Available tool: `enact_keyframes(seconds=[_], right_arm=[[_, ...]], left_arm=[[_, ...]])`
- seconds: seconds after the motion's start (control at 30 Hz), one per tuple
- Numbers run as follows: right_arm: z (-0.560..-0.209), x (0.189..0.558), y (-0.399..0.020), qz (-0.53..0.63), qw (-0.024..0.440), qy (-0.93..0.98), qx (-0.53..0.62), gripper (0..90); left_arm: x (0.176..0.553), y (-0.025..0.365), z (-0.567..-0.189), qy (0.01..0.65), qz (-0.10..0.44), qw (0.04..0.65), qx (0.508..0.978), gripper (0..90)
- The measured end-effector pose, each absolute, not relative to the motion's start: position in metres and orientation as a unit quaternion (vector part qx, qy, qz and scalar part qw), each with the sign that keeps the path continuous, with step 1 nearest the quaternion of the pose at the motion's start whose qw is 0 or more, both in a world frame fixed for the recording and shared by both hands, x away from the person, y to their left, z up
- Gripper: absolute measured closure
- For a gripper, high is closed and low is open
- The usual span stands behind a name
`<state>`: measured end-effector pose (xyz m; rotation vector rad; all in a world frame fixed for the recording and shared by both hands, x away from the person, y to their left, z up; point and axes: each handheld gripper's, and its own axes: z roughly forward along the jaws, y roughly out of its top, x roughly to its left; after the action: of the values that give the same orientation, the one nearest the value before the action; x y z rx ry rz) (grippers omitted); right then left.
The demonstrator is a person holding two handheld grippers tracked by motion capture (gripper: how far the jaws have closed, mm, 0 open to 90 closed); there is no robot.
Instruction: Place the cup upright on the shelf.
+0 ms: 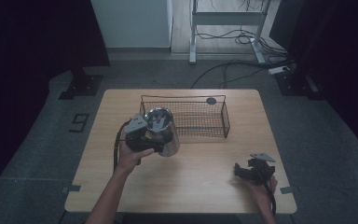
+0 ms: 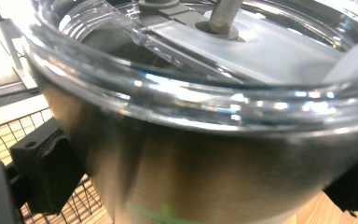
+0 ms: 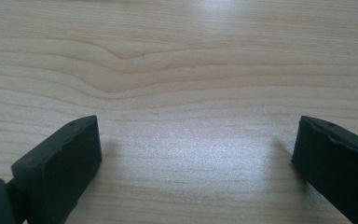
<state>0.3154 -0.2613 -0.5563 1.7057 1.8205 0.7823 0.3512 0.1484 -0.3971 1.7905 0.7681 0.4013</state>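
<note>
The left gripper [image 1: 142, 135] was held out over the tabletop [image 1: 191, 186] on an outstretched forearm, its jaws spread wide and clamped on either side of a steel jug [image 1: 163, 133] with a clear lid, which sat tilted just in front of the wire basket [image 1: 216, 122]. The left gripper view showed what the high view could not: both black pads pressed against the jug's steel wall [image 2: 205, 172], and basket mesh [image 2: 9, 135] close behind it. The right gripper [image 1: 251, 171] lay low near the tabletop's right front corner, well apart from the jug, jaws wide open over bare wood [image 3: 186, 84] and holding nothing.
</note>
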Motion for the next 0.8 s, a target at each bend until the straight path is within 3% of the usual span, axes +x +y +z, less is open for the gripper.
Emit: enact_keyframes(seconds=[0.8], right_arm=[[-0.556,0.315,-0.261,0.288,0.259,0.673,0.630,1.0]], left_arm=[[0.368,0.144,-0.389,0.326,0.175,0.543,0.754,3.9]])
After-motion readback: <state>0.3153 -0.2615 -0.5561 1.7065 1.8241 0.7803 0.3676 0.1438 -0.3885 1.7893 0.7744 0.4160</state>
